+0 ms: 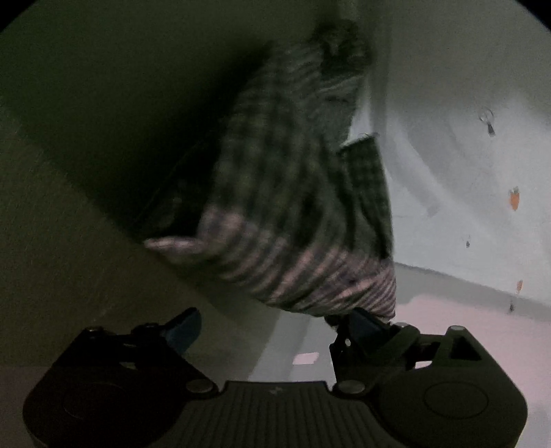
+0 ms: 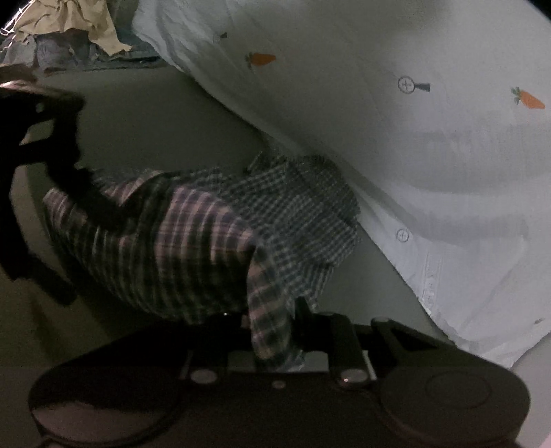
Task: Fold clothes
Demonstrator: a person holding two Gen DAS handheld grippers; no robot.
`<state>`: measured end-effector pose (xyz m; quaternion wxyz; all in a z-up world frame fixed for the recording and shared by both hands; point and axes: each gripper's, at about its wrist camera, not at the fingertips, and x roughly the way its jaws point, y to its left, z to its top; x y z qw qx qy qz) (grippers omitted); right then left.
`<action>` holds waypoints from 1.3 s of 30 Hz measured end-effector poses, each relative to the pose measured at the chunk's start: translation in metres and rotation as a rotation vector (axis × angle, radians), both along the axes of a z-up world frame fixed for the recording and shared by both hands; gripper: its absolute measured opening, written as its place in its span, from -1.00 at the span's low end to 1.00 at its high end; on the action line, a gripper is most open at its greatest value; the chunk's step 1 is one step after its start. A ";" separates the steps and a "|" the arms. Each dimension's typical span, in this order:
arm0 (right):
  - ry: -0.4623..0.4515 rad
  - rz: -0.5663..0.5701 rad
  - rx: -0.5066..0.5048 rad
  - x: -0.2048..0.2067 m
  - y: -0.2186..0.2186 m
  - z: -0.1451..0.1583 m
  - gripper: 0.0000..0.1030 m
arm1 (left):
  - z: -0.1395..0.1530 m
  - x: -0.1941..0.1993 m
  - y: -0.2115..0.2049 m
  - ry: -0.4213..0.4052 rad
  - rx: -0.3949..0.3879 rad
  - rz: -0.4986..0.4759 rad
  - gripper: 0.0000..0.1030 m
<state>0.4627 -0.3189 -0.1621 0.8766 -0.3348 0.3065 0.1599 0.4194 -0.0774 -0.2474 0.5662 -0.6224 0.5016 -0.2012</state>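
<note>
Your right gripper is clamped on a hanging fold of the plaid shirt, which lies bunched on the dim grey surface right beside the pale carrot-print sheet. Your left gripper has its fingers spread wide with nothing pinched between them; the shirt's hem sags just over its right finger, though the blur hides whether they touch. A heap of tan and blue clothes sits well apart at the far corner.
</note>
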 end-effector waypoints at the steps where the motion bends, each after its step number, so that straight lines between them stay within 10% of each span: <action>1: 0.005 0.000 -0.002 0.000 -0.001 -0.001 -0.59 | -0.003 -0.001 0.001 0.014 -0.016 0.026 0.81; 10: 0.046 -0.001 -0.036 -0.009 -0.006 -0.019 -0.62 | -0.016 0.019 0.013 0.031 -0.114 0.215 0.76; 14: 0.067 0.001 -0.103 -0.018 -0.004 -0.029 -0.60 | -0.017 0.024 0.010 0.047 -0.045 0.177 0.09; 19: -0.008 0.050 -0.255 -0.044 0.016 -0.044 0.40 | -0.024 0.025 0.008 0.111 -0.069 0.213 -0.16; 24: -0.104 0.205 -0.411 -0.071 0.044 -0.076 0.44 | -0.015 0.019 0.003 0.146 -0.060 0.247 -0.28; 31: -0.069 0.087 -0.363 -0.034 0.049 -0.075 -0.73 | 0.033 0.017 -0.012 0.128 0.090 0.285 -0.50; 39: 0.114 0.266 -0.192 -0.114 0.021 -0.003 -0.82 | 0.078 -0.065 -0.005 0.243 0.037 0.293 -0.58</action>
